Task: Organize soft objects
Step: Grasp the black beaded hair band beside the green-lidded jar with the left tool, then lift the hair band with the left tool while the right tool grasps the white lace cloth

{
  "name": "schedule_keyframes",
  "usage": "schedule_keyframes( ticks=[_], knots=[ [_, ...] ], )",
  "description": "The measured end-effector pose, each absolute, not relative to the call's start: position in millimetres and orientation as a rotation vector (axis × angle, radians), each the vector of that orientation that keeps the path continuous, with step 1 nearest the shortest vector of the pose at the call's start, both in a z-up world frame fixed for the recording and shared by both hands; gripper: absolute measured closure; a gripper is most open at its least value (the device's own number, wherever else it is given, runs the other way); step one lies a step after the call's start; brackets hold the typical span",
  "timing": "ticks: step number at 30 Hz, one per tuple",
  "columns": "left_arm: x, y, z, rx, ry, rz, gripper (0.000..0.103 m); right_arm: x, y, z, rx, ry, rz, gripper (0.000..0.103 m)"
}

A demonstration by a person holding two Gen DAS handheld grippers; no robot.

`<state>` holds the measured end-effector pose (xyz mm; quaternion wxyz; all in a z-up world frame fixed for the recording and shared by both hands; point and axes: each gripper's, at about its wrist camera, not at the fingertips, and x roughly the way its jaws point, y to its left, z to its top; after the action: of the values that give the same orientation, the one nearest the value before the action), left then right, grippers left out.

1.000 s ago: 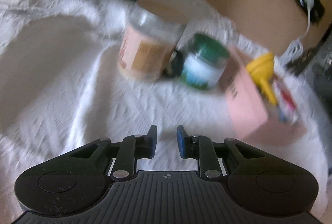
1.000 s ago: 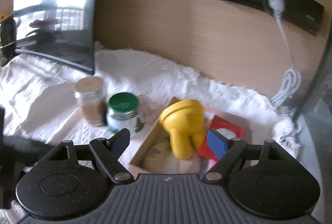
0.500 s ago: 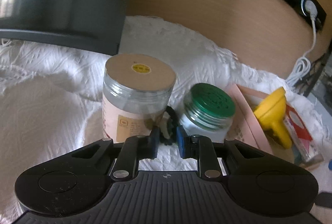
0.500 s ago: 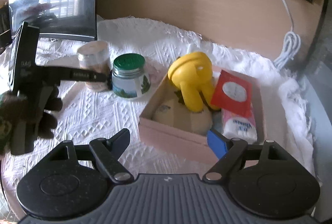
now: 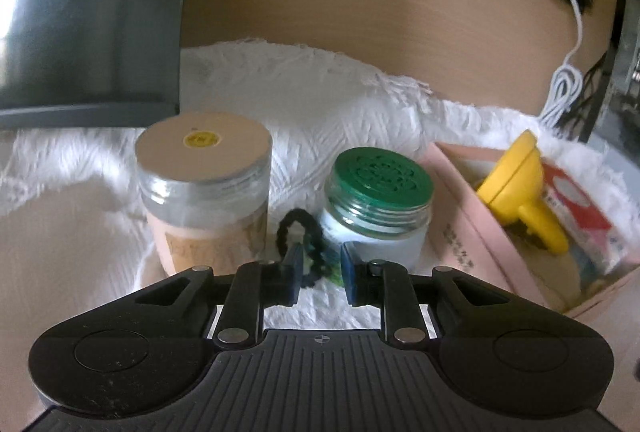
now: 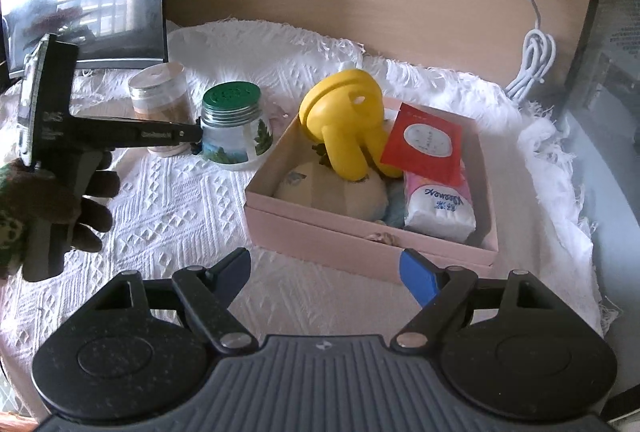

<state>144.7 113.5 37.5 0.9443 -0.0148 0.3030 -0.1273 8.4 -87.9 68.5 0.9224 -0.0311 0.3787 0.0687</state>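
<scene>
Left tool (image 5: 320,272) narrowly parted, right tool (image 6: 326,274) wide open

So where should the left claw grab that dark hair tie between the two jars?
Pinch the near, lower arc of the hair tie, coming straight in from the front. It stands in the narrow gap between the tan-lid jar and green-lid jar, so the sides look blocked.

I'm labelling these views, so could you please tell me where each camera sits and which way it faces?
Left wrist: on the left gripper, low, facing a black scrunchie between two jars; only its fingers show.
Right wrist: on the right gripper, higher, facing the pink box; the gloved left hand shows.
Shared: green-lidded jar, box.
</scene>
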Motion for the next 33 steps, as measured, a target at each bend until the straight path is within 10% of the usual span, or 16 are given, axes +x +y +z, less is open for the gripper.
schedule_keyframes(
  ticks=[18, 27, 33],
  knots=[
    [161, 132, 14, -0.131, 0.707, -0.278, 0.092, 13, -96, 95, -0.065, 0.749, 0.136, 0.023],
    [120, 151, 46, -0.189, 0.629, -0.315, 0.093, 160, -79, 179, 0.139, 0.874, 0.312, 0.028],
    [66, 170, 71, -0.246, 0.574, -0.313, 0.093, 285, -34, 142, 0.175, 1.189, 0.231, 0.052]
  ],
)
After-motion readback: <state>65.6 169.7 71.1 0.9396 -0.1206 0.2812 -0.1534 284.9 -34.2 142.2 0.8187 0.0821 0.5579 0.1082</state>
